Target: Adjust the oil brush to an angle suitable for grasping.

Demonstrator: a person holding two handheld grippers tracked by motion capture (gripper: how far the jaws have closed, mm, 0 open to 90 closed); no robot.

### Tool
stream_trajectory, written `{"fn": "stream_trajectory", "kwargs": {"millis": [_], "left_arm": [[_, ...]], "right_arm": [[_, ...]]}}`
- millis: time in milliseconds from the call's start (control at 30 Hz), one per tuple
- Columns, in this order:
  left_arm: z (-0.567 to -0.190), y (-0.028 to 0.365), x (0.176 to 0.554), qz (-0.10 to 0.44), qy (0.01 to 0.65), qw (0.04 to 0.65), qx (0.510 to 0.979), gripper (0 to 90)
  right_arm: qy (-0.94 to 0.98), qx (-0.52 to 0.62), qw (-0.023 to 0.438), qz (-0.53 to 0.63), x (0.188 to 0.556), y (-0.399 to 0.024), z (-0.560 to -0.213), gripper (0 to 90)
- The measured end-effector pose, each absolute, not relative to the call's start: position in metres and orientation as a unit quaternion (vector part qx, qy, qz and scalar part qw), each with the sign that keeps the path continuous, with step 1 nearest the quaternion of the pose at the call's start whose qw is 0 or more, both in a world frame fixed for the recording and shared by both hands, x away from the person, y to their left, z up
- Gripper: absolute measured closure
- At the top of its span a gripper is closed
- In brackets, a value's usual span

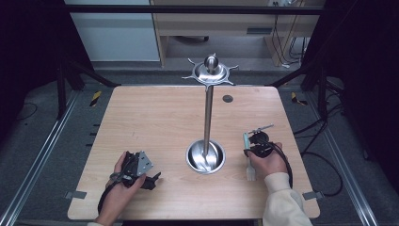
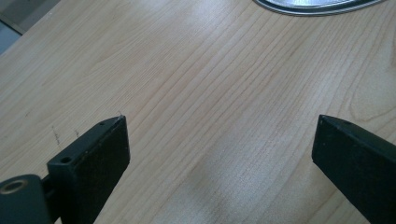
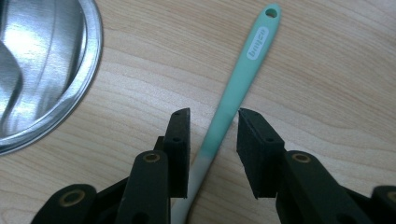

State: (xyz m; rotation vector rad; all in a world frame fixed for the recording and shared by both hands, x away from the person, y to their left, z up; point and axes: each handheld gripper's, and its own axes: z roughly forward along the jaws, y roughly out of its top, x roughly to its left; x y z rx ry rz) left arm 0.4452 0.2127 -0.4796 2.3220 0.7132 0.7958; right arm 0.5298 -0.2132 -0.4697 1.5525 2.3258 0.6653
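A mint-green utensil (image 3: 252,60) with a pale lower end lies flat on the wooden table (image 1: 155,117), its handle ending in a small hole. My right gripper (image 3: 213,114) is open, and its jaws stand on either side of the handle with a gap on the right side. In the high view the utensil (image 1: 245,139) lies right of the stand's base, partly under the right gripper (image 1: 258,141). My left gripper (image 1: 153,181) rests near the table's front left. It is open over bare wood (image 2: 220,120), with nothing between its jaws.
A steel stand rises from a round dish-shaped base (image 1: 205,157) at mid-table, with a thin pole (image 1: 207,117) and a hooked crown (image 1: 210,71) on top. The base rim (image 3: 88,60) lies just left of the right gripper. A small dark hole (image 1: 227,98) sits at the table's back.
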Motion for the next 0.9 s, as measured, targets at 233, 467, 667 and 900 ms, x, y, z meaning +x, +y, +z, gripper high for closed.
{"fn": "stream_trajectory", "kwargs": {"millis": [233, 467, 667, 900], "left_arm": [[-0.479, 0.215, 0.443, 0.301, 0.272, 0.288, 0.867, 3.5], [-0.477, 0.215, 0.438, 0.314, 0.277, 0.291, 0.860, 3.0], [-0.476, 0.212, 0.436, 0.318, 0.272, 0.296, 0.859, 3.0], [-0.474, 0.215, 0.437, 0.319, 0.274, 0.299, 0.856, 3.0]], "right_arm": [[0.799, 0.544, 0.125, 0.225, 0.529, -0.211, -0.467, 67.4], [0.796, 0.545, 0.124, 0.234, 0.526, -0.208, -0.462, 66.4], [0.804, 0.540, 0.140, 0.205, 0.533, -0.195, -0.471, 66.8], [0.810, 0.547, 0.130, 0.166, 0.535, -0.186, -0.464, 71.0]]}}
